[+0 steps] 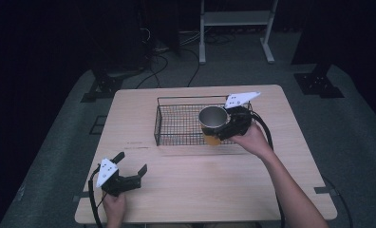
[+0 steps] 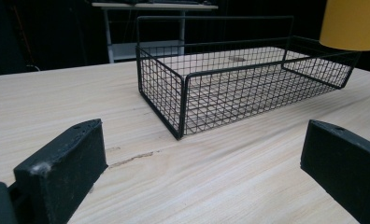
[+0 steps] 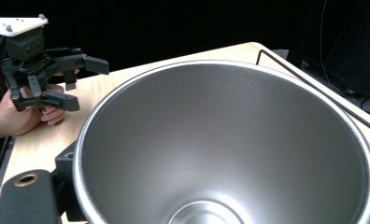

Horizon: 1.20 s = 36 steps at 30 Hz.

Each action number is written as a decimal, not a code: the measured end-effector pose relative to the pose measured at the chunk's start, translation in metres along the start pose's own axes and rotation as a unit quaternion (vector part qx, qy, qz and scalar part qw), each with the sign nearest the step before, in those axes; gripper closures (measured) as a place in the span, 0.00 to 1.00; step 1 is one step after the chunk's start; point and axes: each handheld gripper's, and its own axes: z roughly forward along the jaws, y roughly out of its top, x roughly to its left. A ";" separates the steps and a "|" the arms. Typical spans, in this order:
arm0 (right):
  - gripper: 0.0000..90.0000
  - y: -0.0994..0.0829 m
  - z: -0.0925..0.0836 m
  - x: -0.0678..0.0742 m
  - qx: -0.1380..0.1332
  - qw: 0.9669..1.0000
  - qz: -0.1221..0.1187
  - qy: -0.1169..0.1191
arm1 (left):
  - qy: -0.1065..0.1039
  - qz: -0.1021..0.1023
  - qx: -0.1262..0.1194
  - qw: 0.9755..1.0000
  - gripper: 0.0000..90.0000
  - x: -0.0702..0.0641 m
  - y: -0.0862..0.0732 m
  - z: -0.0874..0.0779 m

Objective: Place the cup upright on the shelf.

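Yellow cup [image 1: 213,124] with steel interior, upright, mouth up, held above the near right part of the wire basket [image 1: 176,124] on the tabletop [image 1: 214,190]; base apparently clear of the mesh floor, near the front wall. Right tongs [image 1: 230,124] clamped on the cup's wall from the right side, so nearer by far. Left tongs [image 1: 129,167] well apart at the near left corner, spread wide, empty, aimed toward the basket. Probable next move: lowering straight down.

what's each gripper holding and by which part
The right gripper holds the yellow cup by its rim and side wall, over the wire basket. The left gripper is open, holding nothing.
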 end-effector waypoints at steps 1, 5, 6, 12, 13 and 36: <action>0.14 0.002 0.002 -0.002 0.003 1.000 0.001 0.002 | 0.000 -0.001 -0.001 1.000 0.00 0.000 0.000 0.000; 0.14 0.007 0.007 -0.008 0.006 1.000 0.004 0.004 | 0.000 -0.002 -0.001 1.000 0.00 0.000 0.000 0.000; 0.14 0.008 0.008 -0.009 0.004 1.000 0.004 0.003 | 0.000 -0.002 -0.001 1.000 0.00 0.000 0.000 0.000; 0.14 0.013 0.013 -0.016 0.009 1.000 0.008 0.003 | -0.001 -0.002 -0.001 1.000 0.00 0.000 0.000 0.000; 0.14 0.014 0.013 -0.017 0.010 1.000 0.009 0.004 | -0.001 -0.002 -0.001 1.000 0.00 0.000 0.000 0.000; 0.14 0.039 0.031 -0.052 0.016 1.000 0.024 -0.005 | -0.002 -0.004 -0.002 1.000 0.00 0.000 0.000 0.000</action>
